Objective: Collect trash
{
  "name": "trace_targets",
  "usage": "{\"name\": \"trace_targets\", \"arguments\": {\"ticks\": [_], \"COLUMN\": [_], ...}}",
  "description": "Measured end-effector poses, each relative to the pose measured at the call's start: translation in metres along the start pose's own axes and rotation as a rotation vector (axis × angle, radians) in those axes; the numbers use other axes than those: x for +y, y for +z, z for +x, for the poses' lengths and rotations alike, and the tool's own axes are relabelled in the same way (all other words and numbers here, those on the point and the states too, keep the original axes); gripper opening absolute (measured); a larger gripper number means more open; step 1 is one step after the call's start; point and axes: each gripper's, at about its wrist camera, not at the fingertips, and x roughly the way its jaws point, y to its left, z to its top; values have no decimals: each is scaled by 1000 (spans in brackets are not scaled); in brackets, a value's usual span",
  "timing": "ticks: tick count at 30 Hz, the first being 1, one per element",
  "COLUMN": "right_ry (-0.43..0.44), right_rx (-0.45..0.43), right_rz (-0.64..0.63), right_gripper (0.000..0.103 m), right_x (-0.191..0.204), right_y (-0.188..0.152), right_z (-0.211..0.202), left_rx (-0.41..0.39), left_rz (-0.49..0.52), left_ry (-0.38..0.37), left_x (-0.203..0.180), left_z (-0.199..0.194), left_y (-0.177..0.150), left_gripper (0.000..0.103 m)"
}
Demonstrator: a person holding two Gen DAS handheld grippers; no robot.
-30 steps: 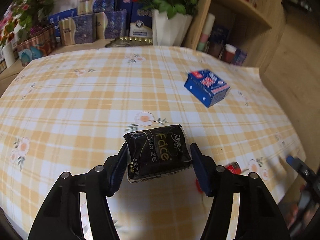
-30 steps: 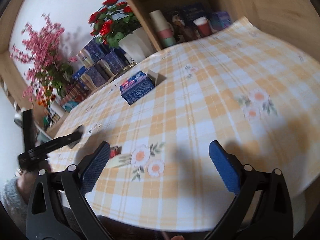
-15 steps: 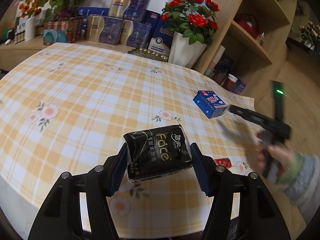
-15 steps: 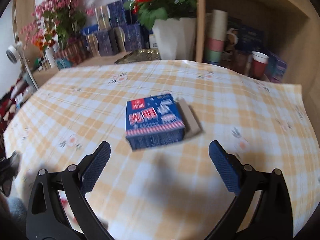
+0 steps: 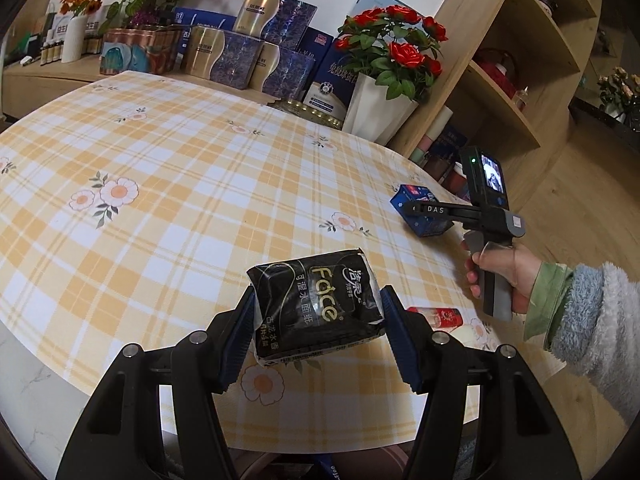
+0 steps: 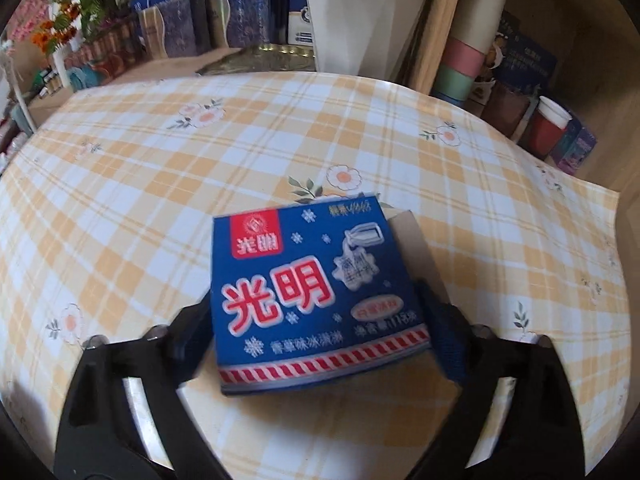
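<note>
blue carton [image 6: 316,300] — between closing jaws

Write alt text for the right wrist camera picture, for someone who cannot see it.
A blue carton with red Chinese lettering lies on a yellow checked tablecloth, between the two fingers of the right gripper, whose jaws have just been closing around it. Behind the table stand a white flower pot and wooden shelves.

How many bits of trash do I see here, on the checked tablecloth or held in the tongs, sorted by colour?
Black: 1, the tissue pack clamped in the left tongs
Blue: 1, the ice cream box lying on the cloth between the fingers of the right tongs
Red: 1, the small wrapper near the table's edge
Total: 3
</note>
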Motion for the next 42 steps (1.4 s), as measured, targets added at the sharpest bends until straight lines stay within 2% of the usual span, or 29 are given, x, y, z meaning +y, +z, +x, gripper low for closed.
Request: {"name": "trace_targets", "arguments": {"ticks": [4,10,16,23,32,38,42], "right_ry": [-21,48,168,173,217,277,325], "right_rx": [-68,-154,-200,-248,-212,-165,-123], "right_rz": [-22,14,150,171,120,85,42], "right_gripper": [85,84,84,84,84,84,84], "right_x": [5,8,1,13,37,67,86], "right_y": [-8,-35,-86,-153,-227,-274,-293], "right_z": [-18,-66,-128,-188,-231,-236,-233], "left_rx": [-6,-19,-16,-8,-3,-1,-7], "left_rz": [13,37,37,77,116,120,128], "left_ry": [-4,-29,-41,-62,-73,-47,-24], "left_x": [2,-1,-6,-26,-44,-41,-39], "left_z": [3,5,1,-20,-65,-83,-92], "left_y": [-10,-13,-16,-28,-56,-67,-72], "left_gripper": [60,60,60,60,60,60,60]}}
